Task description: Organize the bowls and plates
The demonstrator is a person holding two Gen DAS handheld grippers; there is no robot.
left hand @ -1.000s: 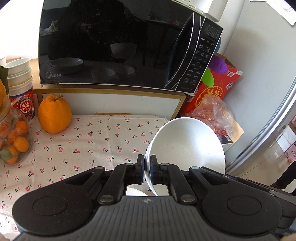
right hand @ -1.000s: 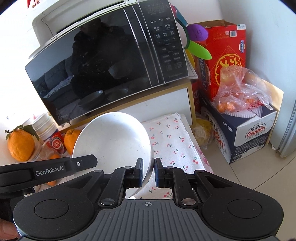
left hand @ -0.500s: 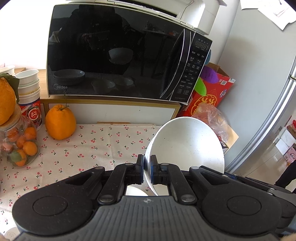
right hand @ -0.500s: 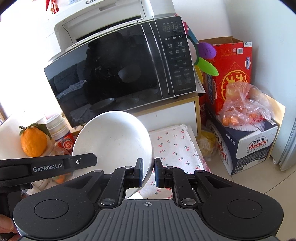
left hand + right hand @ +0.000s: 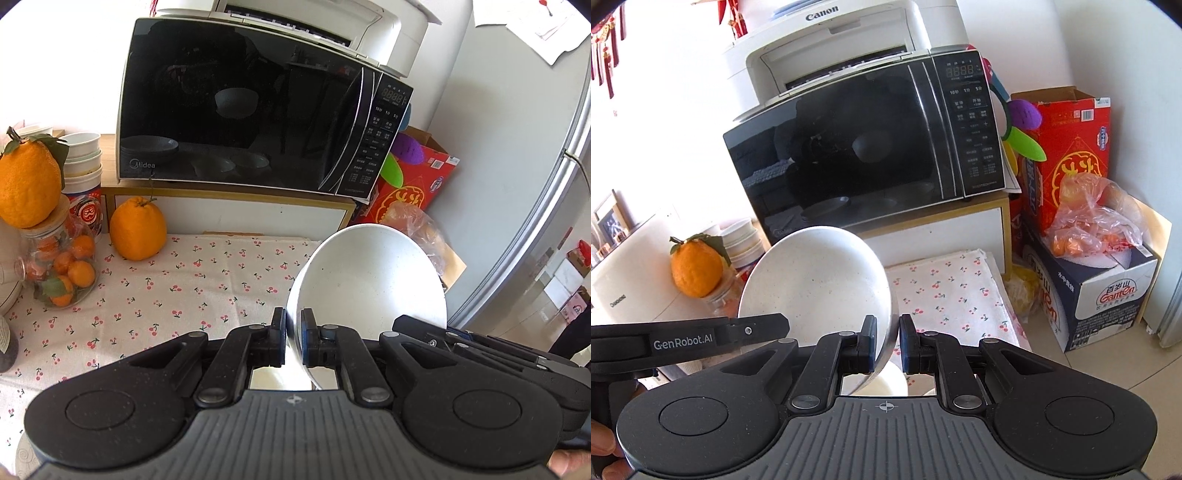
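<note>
A single white bowl (image 5: 369, 280) (image 5: 812, 277) hangs tilted above the cherry-print tablecloth (image 5: 166, 295), its hollow facing the microwave. My left gripper (image 5: 293, 325) is shut on its left rim. On the opposite rim my right gripper (image 5: 886, 332) is shut too. Each wrist view shows the other gripper's black body beside the bowl, the right one (image 5: 480, 350) and the left one (image 5: 683, 339). Something white (image 5: 890, 380) lies below the bowl, mostly hidden.
A black microwave (image 5: 240, 103) stands on a wooden shelf with a white printer (image 5: 831, 48) on top. At left are large oranges (image 5: 136, 229), a jar of small oranges (image 5: 59, 266) and stacked cups (image 5: 81, 162). Boxes (image 5: 1100, 295) and bagged fruit (image 5: 1089, 214) sit right.
Both grippers have drawn back from the microwave and risen a little with the bowl held between them. The printer on top has come into view.
</note>
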